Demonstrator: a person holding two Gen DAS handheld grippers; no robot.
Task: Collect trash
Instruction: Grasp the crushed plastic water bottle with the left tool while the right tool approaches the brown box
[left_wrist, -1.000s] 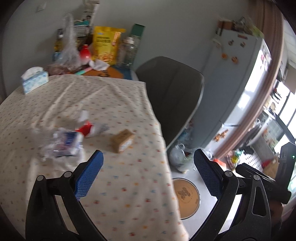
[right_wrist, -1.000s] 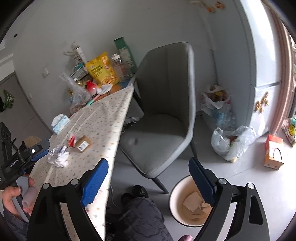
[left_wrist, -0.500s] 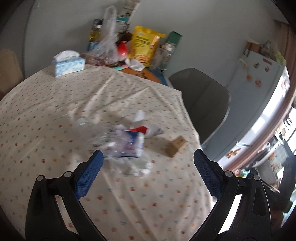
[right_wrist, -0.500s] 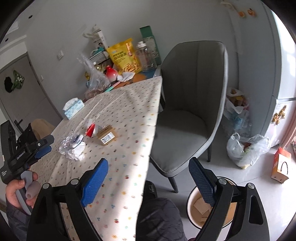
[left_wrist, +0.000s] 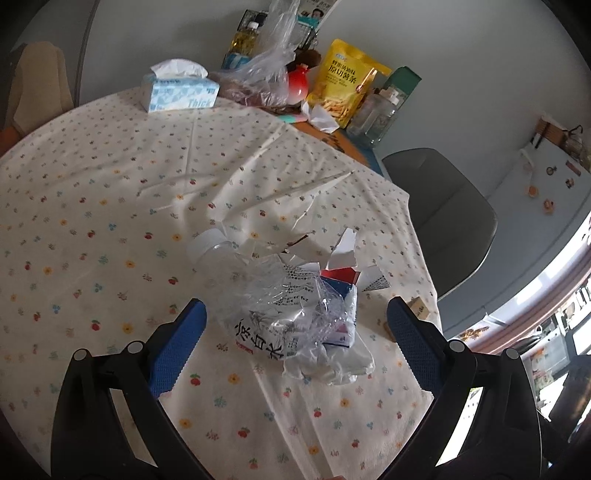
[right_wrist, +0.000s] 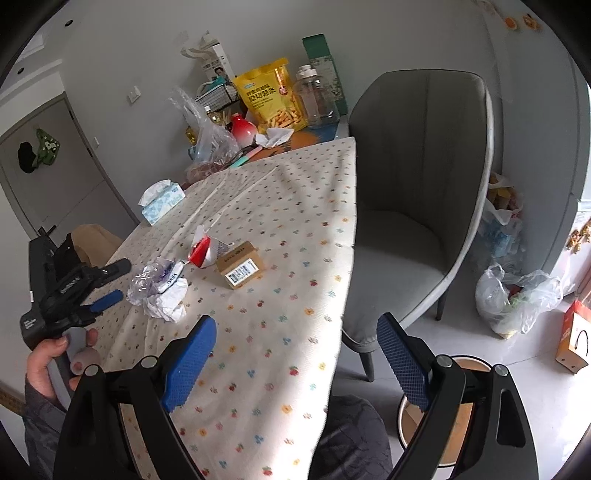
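Left gripper (left_wrist: 295, 325), wide and empty, has swung from the table edge onto the crushed bottle (left_wrist: 280, 295), now between its pads at 12 o'clock, grasp-ready; right gripper (right_wrist: 295, 358) wide, idle.

My right hand-held gripper (right_wrist: 295, 360) hides most of the bin (right_wrist: 458, 413). I can't read the crushed bottle (left_wrist: 280, 314)'s small print.

A home dining room: tableclothed table (right_wrist: 295, 221), chair (right_wrist: 417, 177), magnet-covered fridge (left_wrist: 546, 206).
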